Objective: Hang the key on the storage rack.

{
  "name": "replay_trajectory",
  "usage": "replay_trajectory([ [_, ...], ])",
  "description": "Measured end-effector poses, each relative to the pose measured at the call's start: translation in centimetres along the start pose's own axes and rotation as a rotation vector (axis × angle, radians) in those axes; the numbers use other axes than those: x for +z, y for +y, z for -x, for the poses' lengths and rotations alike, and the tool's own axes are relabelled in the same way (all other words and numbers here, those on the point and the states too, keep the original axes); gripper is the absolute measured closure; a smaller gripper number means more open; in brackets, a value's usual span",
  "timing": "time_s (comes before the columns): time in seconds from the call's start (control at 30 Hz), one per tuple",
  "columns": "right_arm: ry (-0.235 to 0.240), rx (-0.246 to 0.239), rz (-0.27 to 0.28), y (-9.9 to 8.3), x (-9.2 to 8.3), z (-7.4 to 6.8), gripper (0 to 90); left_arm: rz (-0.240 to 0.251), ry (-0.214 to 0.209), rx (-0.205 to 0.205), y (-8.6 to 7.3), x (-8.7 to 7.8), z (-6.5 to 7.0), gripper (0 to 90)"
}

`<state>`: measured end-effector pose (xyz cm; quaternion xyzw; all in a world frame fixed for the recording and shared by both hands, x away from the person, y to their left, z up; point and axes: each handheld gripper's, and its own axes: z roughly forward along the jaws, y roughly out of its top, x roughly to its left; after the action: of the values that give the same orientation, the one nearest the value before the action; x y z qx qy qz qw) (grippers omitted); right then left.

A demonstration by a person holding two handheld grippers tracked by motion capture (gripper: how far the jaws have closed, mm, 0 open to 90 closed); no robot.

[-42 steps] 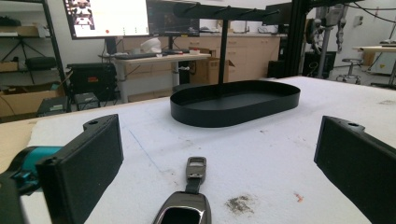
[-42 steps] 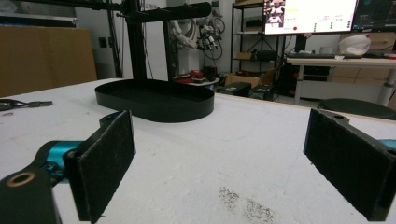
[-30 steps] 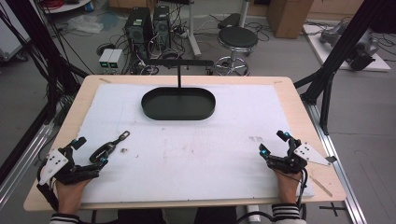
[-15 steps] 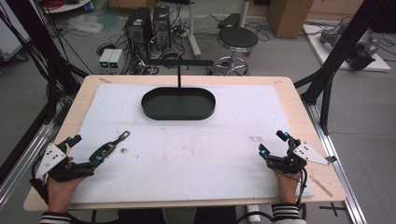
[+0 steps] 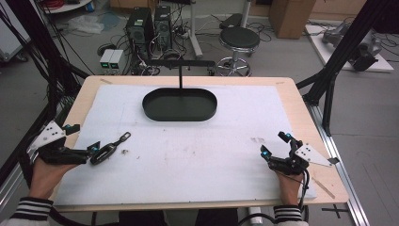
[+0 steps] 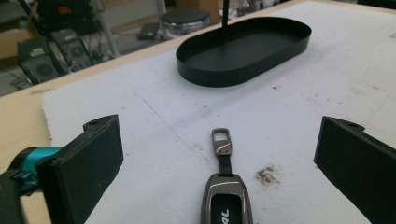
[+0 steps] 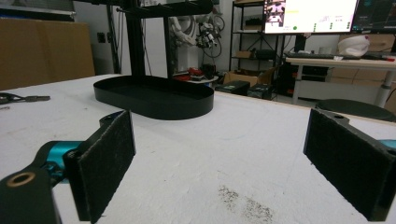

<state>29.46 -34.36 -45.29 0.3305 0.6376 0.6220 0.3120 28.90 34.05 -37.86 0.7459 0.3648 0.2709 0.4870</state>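
A dark grey car key fob (image 5: 109, 149) with a short strap and metal clasp lies on the white mat (image 5: 197, 155) at the front left. My left gripper (image 5: 83, 138) is open just left of it. In the left gripper view the key fob (image 6: 226, 200) lies flat between the wide-apart jaws of the left gripper (image 6: 219, 128), touching neither. My right gripper (image 5: 274, 145) rests open at the front right with nothing between its fingers, as the right gripper view also shows for the right gripper (image 7: 222, 121).
A black oval tray (image 5: 179, 115) with an upright T-shaped post stands at the far middle of the mat, and the tray (image 6: 243, 70) lies ahead of the key. Black frame posts flank the table. A stool (image 5: 240, 40) and computers stand on the floor beyond.
My left hand and gripper have shifted left and a little farther up the table. The key fob has stayed in place. The right gripper has not moved.
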Motion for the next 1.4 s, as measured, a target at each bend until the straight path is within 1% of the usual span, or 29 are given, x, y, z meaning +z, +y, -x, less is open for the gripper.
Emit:
replay_trajectory([
  [0.03,-0.001,0.000,0.000,0.0,0.0,0.0,8.1,0.000,0.000,0.000,0.0,0.0,0.0,1.7],
  [0.07,-0.002,-0.001,-0.001,0.0,0.0,0.0,8.1,-0.034,-0.034,0.000,0.6,0.3,-0.2,1.7],
  [0.2,-0.001,0.000,0.001,0.0,0.0,0.0,8.1,-0.110,-0.069,0.000,1.5,0.9,-0.7,1.7],
  [0.23,0.000,-0.001,-0.001,0.0,0.0,0.0,8.1,-0.110,-0.069,0.000,1.5,0.9,-0.7,1.7],
  [0.27,0.001,0.000,-0.001,0.0,0.0,0.0,8.1,-0.141,-0.059,0.019,1.8,1.1,-0.8,1.7],
  [0.3,0.001,-0.001,0.000,0.0,0.0,0.0,8.1,-0.157,-0.055,0.031,1.9,1.2,-0.9,1.7],
  [0.33,0.001,-0.001,0.000,0.0,0.0,0.0,8.1,-0.157,-0.055,0.031,1.9,1.2,-0.9,1.7],
  [0.4,0.001,-0.002,0.002,0.0,0.0,0.0,8.1,-0.212,-0.070,0.035,2.2,1.6,-1.1,1.7],
  [0.43,0.001,-0.002,0.002,0.0,0.0,0.0,8.1,-0.212,-0.070,0.035,2.2,1.6,-1.1,1.7],
  [0.47,0.001,-0.003,0.002,0.0,0.0,0.0,8.1,-0.240,-0.070,0.044,2.4,2.0,-1.1,1.7],
  [0.5,0.000,-0.003,0.002,0.0,0.0,0.0,8.1,-0.256,-0.074,0.047,2.4,2.1,-1.0,1.7],
  [0.6,0.001,-0.002,0.002,0.0,0.0,0.0,8.1,-0.315,-0.098,0.060,2.7,2.8,-1.0,1.7],
  [0.63,0.001,-0.002,0.002,0.0,0.0,0.0,8.1,-0.315,-0.098,0.060,2.7,2.8,-1.0,1.7],
  [0.67,0.003,-0.003,0.006,0.0,0.0,0.0,8.1,-0.351,-0.109,0.062,2.7,3.1,-1.0,1.7],
  [0.7,0.003,-0.002,0.008,0.0,0.0,0.0,8.1,-0.351,-0.109,0.062,2.7,3.1,-1.0,1.7],
  [0.73,0.001,-0.008,0.011,0.0,0.0,0.0,8.1,-0.371,-0.117,0.057,2.8,3.4,-1.1,1.7],
  [0.8,0.003,-0.003,0.008,0.0,0.0,0.0,8.0,-0.420,-0.129,0.041,2.7,3.8,-1.3,1.7],
  [0.83,0.001,-0.008,0.011,0.0,0.0,0.0,8.1,-0.443,-0.134,0.038,2.5,4.0,-1.4,1.7],
  [0.87,0.003,-0.002,0.007,0.0,0.0,0.0,8.1,-0.460,-0.133,0.038,2.4,4.2,-1.4,1.8],
  [0.9,0.003,-0.002,0.007,0.0,0.0,0.0,8.1,-0.460,-0.133,0.038,2.4,4.2,-1.4,1.7],
  [0.93,0.001,-0.009,0.012,0.0,0.0,0.0,8.1,-0.475,-0.132,0.040,2.4,4.4,-1.4,1.8],
  [0.97,0.004,-0.003,0.007,0.0,0.0,0.0,8.1,-0.494,-0.131,0.047,2.3,4.6,-1.3,1.8],
  [1.03,0.002,-0.009,0.011,0.0,0.0,0.0,8.1,-0.510,-0.138,0.045,2.2,4.8,-1.2,1.9],
  [1.1,0.003,-0.003,0.008,0.0,0.0,0.0,8.1,-0.518,-0.143,0.046,2.2,4.9,-1.2,5.6],
  [1.13,0.002,-0.010,0.011,0.0,0.0,0.0,8.1,-0.543,-0.154,0.047,2.1,5.1,-1.2,7.3],
  [1.17,0.002,-0.010,0.011,0.0,0.0,0.0,8.1,-0.543,-0.154,0.047,2.1,5.1,-1.2,7.3],
  [1.33,0.004,-0.003,0.010,0.0,0.0,0.0,8.1,-0.607,-0.156,0.048,1.7,5.8,-1.2,7.3],
  [1.37,0.003,-0.013,0.014,0.0,0.0,0.1,8.1,-0.607,-0.156,0.048,1.7,5.8,-1.2,7.3],
  [1.4,0.002,-0.014,0.015,0.0,0.0,0.1,8.1,-0.632,-0.156,0.043,1.6,6.0,-1.2,7.3],
])
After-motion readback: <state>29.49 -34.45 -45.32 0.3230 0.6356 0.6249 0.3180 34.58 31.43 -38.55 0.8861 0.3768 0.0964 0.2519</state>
